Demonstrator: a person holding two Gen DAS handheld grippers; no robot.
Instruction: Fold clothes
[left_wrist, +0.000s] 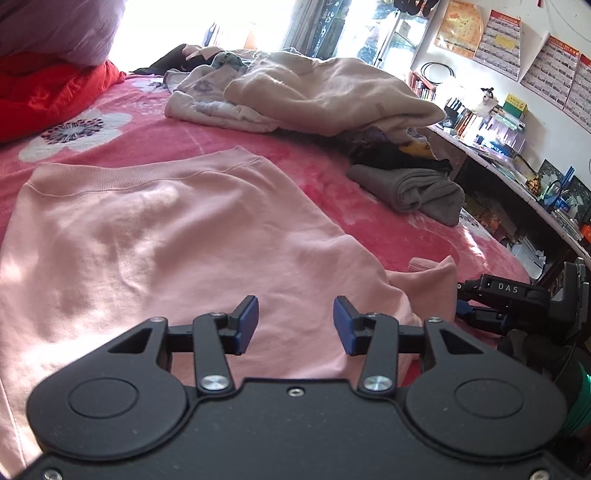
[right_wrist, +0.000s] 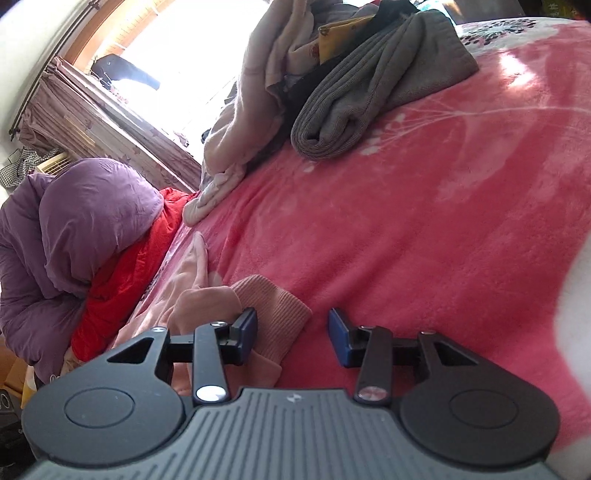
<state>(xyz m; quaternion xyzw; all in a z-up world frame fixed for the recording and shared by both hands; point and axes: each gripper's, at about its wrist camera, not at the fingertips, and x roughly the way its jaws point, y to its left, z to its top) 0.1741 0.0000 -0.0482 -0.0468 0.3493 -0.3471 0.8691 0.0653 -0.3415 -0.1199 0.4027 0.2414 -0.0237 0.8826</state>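
Note:
A pale pink sweatshirt (left_wrist: 155, 236) lies spread flat on the pink floral bed cover (left_wrist: 314, 162), its ribbed hem toward the far side. My left gripper (left_wrist: 295, 323) hovers over its near part, open, with nothing between the blue pads. To its right the right gripper's black body (left_wrist: 517, 299) shows beside the bunched sleeve (left_wrist: 432, 277). In the right wrist view the sleeve's ribbed cuff (right_wrist: 275, 310) lies at the left finger of my right gripper (right_wrist: 293, 334), partly in the gap. The pads stand apart and do not press on it.
A heap of unfolded clothes, beige (left_wrist: 332, 88) on top and a grey knit (left_wrist: 410, 188) at its edge, sits at the far side of the bed. Purple and red bedding (right_wrist: 74, 236) is piled at one end. A cluttered shelf (left_wrist: 517, 147) runs along the wall to the right.

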